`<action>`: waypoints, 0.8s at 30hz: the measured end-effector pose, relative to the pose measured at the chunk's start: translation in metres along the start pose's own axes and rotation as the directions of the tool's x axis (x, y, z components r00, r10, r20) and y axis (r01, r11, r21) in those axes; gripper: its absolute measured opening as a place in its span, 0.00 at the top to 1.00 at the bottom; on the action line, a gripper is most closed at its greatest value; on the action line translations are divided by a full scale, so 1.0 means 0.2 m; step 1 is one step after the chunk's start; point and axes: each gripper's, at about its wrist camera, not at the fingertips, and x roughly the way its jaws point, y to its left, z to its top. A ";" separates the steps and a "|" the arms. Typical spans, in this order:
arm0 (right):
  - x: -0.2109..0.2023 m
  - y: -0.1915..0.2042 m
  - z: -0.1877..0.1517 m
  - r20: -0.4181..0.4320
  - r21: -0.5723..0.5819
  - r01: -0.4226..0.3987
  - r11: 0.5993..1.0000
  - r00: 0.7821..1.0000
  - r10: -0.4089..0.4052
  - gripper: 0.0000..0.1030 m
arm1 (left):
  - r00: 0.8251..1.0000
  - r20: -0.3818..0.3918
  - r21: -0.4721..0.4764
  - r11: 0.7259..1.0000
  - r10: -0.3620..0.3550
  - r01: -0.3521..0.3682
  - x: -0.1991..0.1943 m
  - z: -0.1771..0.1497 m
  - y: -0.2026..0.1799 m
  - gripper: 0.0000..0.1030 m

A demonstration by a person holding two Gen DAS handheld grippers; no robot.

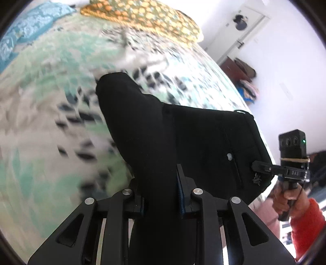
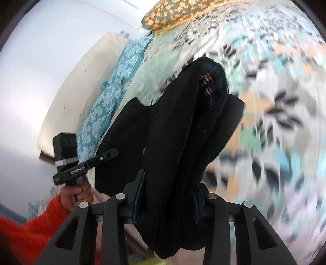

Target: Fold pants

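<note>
a: which step is this?

b: i'd say the lift and carry of a fold. the black pants (image 1: 154,130) fill the middle of the left wrist view, bunched and hanging clear of the patterned bedspread (image 1: 51,114), which is blurred all over the left half of the frame.

a: and the claws?

b: the left gripper (image 1: 161,195) at lower centre has its jaws drawn in on a thick roll of the cloth, which runs straight down between them. the right gripper (image 2: 169,193), lower centre of its own view, is clamped the same way on several stacked layers of the pants, with a striped tag (image 2: 206,81) showing near the top of the bundle.

a: so each holds a different part?

b: yes. in the left wrist view the right gripper also shows at the right edge, nipping the edge of the cloth near a pocket and a small white button (image 1: 229,156). the person's hand (image 1: 289,195) in an orange sleeve (image 1: 305,222) holds it.

a: what does the next move call for?

b: my guess: bring both ends over the bed together, keep the cloth taut between the two grips so it doesn't sag, then lay it flat with edges lined up, well short of the orange-patterned pillow (image 1: 142,16) at the top of the frame. only then let go.
</note>
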 end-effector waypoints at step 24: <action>-0.27 0.66 -0.89 0.252 -0.163 0.694 0.702 0.717 -0.650 0.00 | 0.892 0.114 0.057 0.894 0.437 -0.445 -0.47 -0.63 -0.37 0.04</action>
